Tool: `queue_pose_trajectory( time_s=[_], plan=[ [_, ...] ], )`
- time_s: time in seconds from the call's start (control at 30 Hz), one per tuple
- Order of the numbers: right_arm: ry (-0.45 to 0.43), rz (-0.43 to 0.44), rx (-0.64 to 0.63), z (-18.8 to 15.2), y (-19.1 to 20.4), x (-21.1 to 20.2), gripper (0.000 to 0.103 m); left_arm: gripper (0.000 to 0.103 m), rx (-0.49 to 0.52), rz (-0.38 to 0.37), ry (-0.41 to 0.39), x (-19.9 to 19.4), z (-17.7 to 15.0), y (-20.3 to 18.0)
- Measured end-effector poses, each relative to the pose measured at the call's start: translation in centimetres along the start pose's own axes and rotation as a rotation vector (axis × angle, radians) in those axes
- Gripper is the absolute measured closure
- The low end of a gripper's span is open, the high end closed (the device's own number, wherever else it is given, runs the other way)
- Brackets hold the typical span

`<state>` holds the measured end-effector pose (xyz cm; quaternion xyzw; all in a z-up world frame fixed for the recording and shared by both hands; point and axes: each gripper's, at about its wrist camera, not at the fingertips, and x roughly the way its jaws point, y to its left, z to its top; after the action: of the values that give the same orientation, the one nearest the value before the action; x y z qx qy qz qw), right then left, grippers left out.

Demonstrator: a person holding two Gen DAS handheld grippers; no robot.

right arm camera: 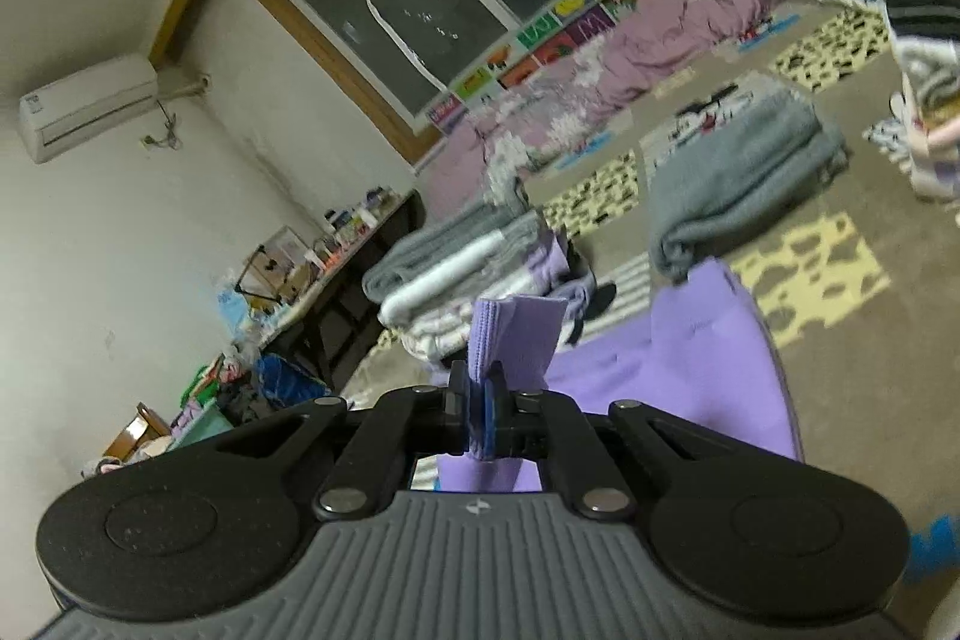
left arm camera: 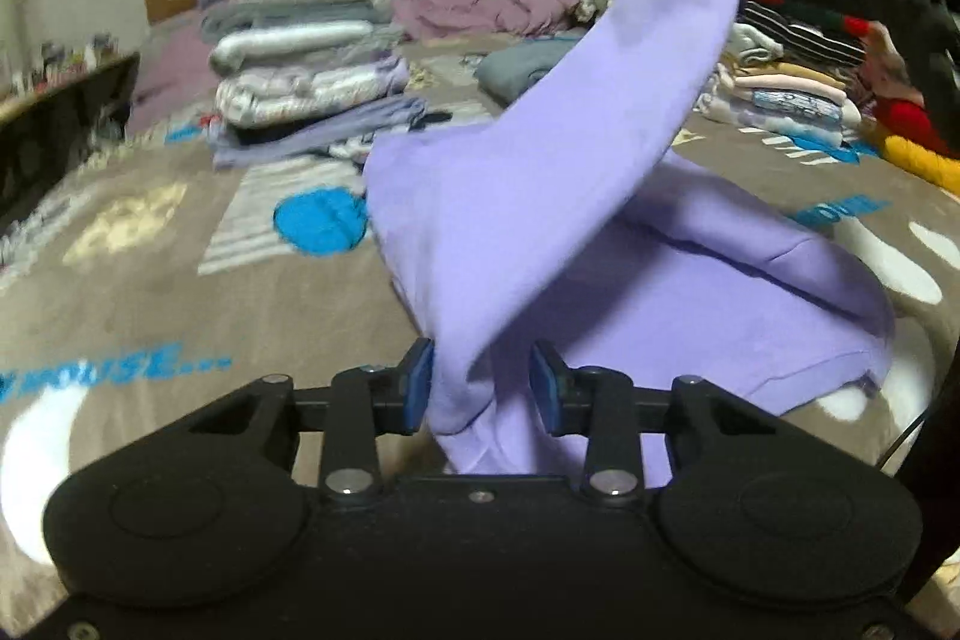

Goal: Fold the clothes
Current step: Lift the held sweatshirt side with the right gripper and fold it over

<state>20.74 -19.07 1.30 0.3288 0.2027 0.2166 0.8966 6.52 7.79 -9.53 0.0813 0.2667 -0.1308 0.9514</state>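
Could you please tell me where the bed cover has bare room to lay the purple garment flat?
Bare cover lies left of the purple garment, in front of the folded stack. Another strip runs between the grey folded towel and that garment. It is crowded along the right edge, where piled clothes sit.

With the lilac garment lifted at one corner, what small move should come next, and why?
Probably close the left claw fully: the lilac knit garment hangs between its blue pads with a gap on the right side, while the right claw already pinches a raised corner, so both ends can then be lifted.
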Motion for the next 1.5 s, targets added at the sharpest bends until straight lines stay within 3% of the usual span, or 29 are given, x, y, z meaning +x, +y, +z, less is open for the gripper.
queue_pose_trajectory(
  time_s=[0.13, 0.23, 0.6, 1.0, 1.1, 1.17, 1.2, 1.3, 1.37, 1.5],
  plan=[
    [-0.030, -0.018, -0.010, 1.5, -0.5, -1.6, 0.097, 0.086, 0.088, 0.021, -0.040, -0.1, 0.5, -2.2],
    [-0.051, -0.030, -0.002, 2.2, -1.2, -2.7, 0.097, 0.090, 0.178, 0.030, -0.055, -0.1, 0.6, -4.0],
    [-0.125, -0.078, 0.047, 2.6, -5.4, -7.8, 0.097, 0.091, 0.355, -0.013, -0.056, 1.1, 0.2, -8.2],
    [-0.185, -0.173, 0.224, -2.3, -12.4, -12.1, 0.097, 0.091, 0.428, -0.052, 0.023, 2.4, -1.0, -9.5],
    [-0.187, -0.199, 0.247, -3.5, -13.5, -12.7, 0.097, 0.089, 0.423, -0.095, 0.023, 2.1, -1.2, -9.1],
    [-0.192, -0.214, 0.264, -4.3, -14.5, -13.0, 0.097, 0.066, 0.375, -0.150, 0.013, 1.0, -0.9, -7.4],
    [-0.184, -0.222, 0.270, -4.7, -15.0, -13.0, 0.097, 0.063, 0.300, -0.160, -0.021, -0.1, -0.5, -5.6],
    [-0.165, -0.222, 0.276, -5.6, -15.9, -12.7, 0.097, 0.064, 0.078, -0.181, -0.116, -3.0, 0.7, -0.3],
    [-0.160, -0.214, 0.273, -5.9, -16.1, -12.5, 0.097, 0.066, -0.050, -0.148, -0.157, -3.8, 0.8, 2.8],
    [-0.155, -0.204, 0.277, -6.3, -16.4, -12.4, 0.097, 0.067, -0.108, -0.100, -0.143, -3.5, 0.4, 4.0]
  ],
)
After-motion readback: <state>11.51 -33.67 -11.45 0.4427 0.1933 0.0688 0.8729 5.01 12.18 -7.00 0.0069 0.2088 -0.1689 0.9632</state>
